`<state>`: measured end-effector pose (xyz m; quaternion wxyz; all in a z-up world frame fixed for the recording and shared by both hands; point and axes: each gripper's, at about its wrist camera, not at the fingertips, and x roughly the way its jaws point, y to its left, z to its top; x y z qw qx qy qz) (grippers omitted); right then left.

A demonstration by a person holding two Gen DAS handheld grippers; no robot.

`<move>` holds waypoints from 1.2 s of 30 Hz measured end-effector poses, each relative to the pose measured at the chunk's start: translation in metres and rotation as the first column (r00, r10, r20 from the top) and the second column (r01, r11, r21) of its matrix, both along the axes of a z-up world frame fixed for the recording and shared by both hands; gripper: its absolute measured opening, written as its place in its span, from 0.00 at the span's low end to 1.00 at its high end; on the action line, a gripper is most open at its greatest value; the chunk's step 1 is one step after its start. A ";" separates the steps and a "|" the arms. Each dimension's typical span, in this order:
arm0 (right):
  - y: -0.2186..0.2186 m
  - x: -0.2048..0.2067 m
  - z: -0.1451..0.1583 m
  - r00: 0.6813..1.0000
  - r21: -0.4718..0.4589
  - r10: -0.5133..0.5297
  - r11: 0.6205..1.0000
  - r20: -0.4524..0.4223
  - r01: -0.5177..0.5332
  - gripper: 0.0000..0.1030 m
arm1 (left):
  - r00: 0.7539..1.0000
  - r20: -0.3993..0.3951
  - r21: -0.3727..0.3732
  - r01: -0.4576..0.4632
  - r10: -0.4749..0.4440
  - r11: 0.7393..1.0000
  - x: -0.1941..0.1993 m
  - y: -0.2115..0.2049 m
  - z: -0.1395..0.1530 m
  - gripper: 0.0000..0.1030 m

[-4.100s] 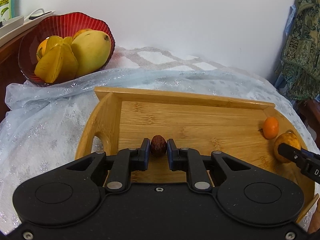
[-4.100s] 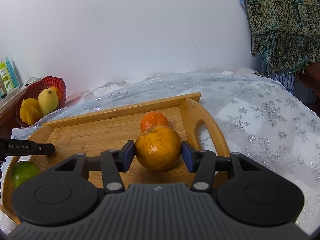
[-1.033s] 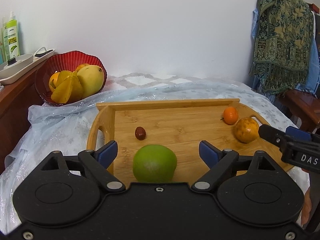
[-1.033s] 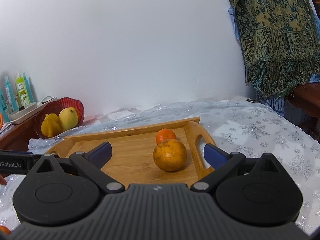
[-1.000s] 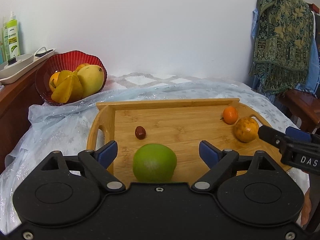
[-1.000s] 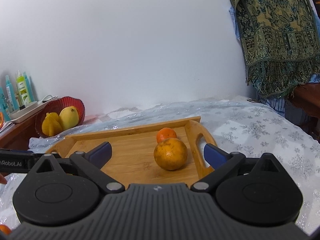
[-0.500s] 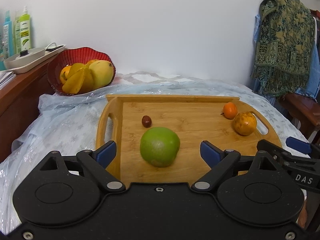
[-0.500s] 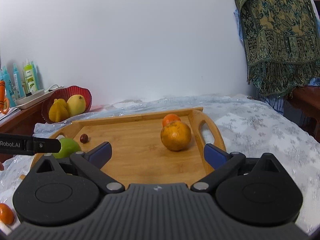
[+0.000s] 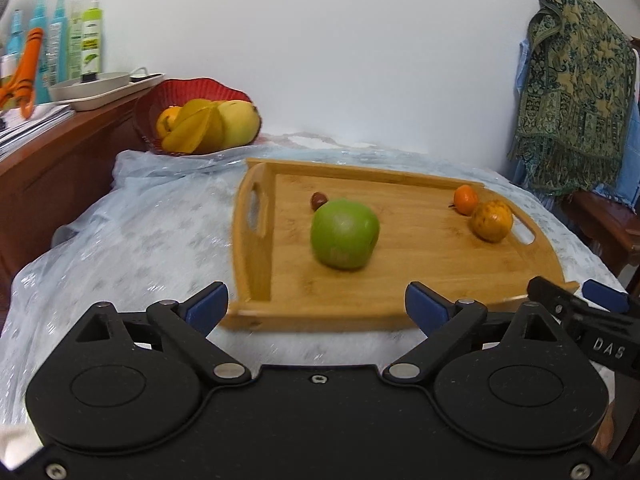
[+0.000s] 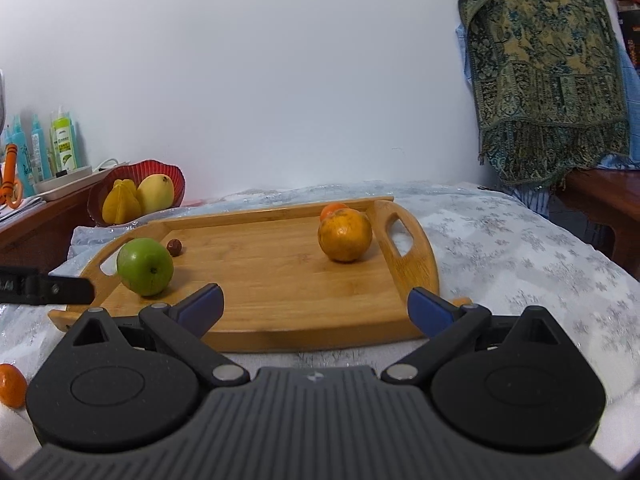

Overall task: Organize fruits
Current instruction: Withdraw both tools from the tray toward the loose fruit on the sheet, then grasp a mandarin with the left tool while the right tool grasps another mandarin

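A wooden tray [image 9: 400,280] lies on the cloth-covered table and also shows in the right wrist view [image 10: 280,280]. On it sit a green apple [image 9: 344,234] [image 10: 145,266], a small brown date [image 9: 318,200] [image 10: 174,247], a large orange [image 9: 491,221] [image 10: 345,234] and a small tangerine [image 9: 466,199] [image 10: 332,210]. My left gripper [image 9: 316,308] is open and empty, just short of the tray's near edge. My right gripper [image 10: 314,304] is open and empty over the tray's near edge.
A red bowl [image 9: 160,98] [image 10: 132,172] with a mango and starfruit stands at the back left. A wooden sideboard [image 9: 60,152] with bottles is at the left. A loose tangerine [image 10: 11,385] lies on the cloth near left. A patterned cloth [image 10: 540,72] hangs at right.
Both grippers have drawn back from the tray, open and empty. The fruits on the tray have not moved.
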<state>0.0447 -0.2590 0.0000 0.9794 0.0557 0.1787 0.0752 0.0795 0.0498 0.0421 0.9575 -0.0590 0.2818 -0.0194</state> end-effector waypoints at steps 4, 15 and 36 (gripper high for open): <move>0.004 -0.012 -0.004 0.999 -0.031 -0.018 0.999 0.029 0.018 1.00 | 0.999 0.015 0.010 -0.035 0.035 0.999 -0.019 0.004 -0.008 0.93; 0.016 -0.040 -0.016 0.998 -0.088 -0.028 0.996 0.057 0.033 1.00 | 0.999 0.011 0.033 -0.040 0.040 0.999 -0.057 0.006 -0.031 0.94; 0.017 -0.048 -0.031 0.998 -0.078 -0.057 0.995 0.010 0.058 0.79 | 0.994 0.036 0.106 -0.102 0.099 0.989 -0.087 0.035 -0.050 0.89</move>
